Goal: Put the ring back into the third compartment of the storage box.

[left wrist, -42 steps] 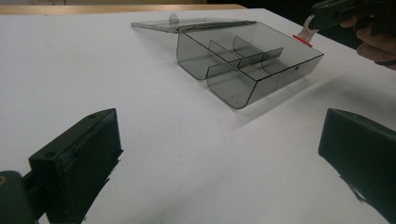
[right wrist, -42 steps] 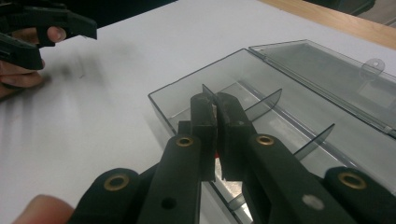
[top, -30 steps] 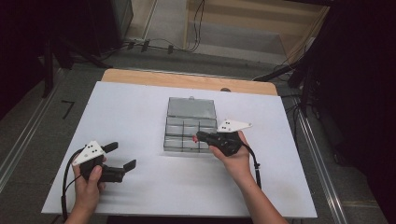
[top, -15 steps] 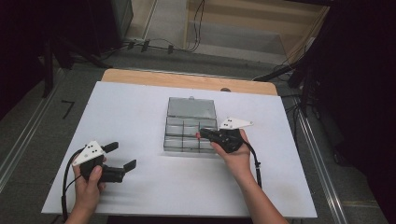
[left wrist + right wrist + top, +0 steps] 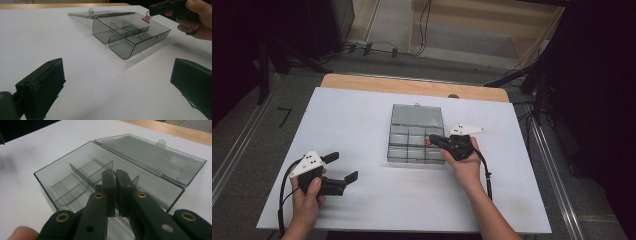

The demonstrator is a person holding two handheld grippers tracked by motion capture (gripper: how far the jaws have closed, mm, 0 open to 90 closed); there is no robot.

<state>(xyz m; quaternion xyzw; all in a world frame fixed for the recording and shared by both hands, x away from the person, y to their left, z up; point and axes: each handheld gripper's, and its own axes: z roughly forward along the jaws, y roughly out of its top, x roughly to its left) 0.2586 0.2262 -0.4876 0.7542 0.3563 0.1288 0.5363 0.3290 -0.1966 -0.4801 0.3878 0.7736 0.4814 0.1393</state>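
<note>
While pinched, red piece point(image 5: 145, 19) in right gripper point(image 5: 150, 12)

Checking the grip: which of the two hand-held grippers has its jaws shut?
The right hand-held gripper, pinching a small red-tipped piece over the clear plastic compartment box; the left hand-held gripper is open.

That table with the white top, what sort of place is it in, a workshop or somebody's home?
Probably a lab or recording room, not a home. The white table is bare except for a clear plastic box, cables trail over the floor behind it, and the surroundings are dark.
</note>
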